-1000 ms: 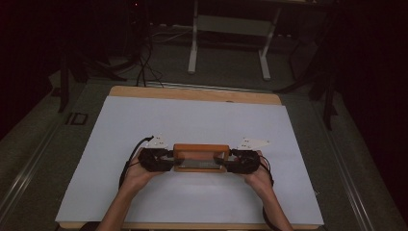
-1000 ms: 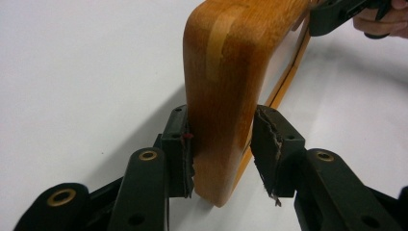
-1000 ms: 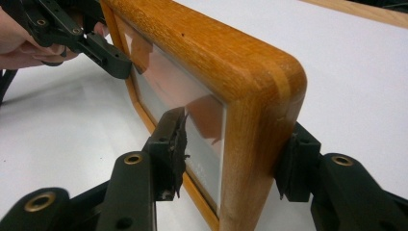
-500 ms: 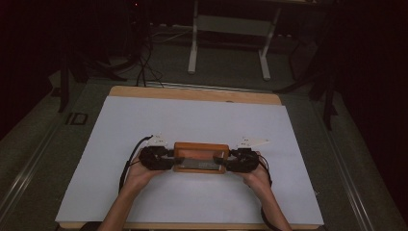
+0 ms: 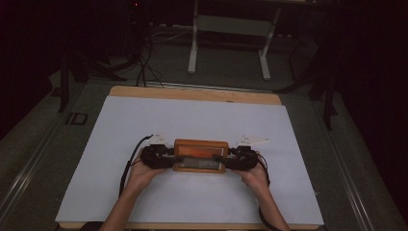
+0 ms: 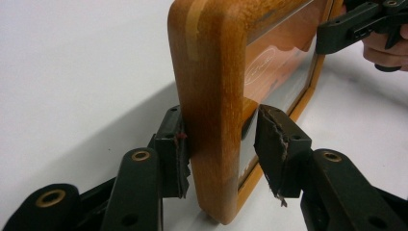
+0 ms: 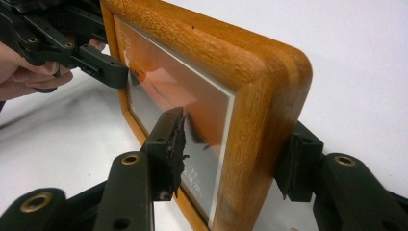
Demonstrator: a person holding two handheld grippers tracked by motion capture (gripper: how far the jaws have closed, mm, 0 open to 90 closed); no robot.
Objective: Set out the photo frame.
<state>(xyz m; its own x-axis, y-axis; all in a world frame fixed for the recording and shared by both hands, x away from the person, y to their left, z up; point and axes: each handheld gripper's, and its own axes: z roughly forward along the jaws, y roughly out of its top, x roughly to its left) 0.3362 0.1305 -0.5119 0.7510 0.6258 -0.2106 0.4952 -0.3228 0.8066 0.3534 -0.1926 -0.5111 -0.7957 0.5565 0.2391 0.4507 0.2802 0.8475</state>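
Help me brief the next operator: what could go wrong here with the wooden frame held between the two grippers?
1. On the left gripper, one pad touches the wooden frame and the other stands apart, so that end may slip or swing.
2. The right gripper has a jaw near the glass pane; squeezing might mark it.
3. Both pads look torn, so grip may be weak.

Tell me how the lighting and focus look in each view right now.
High view: dim, surroundings nearly black, the picture frame soft. Left gripper view: bright white table, nearest wood slightly blurred. Right gripper view: the glass reflects the pad of the right tongs, and the hand sits out of focus.
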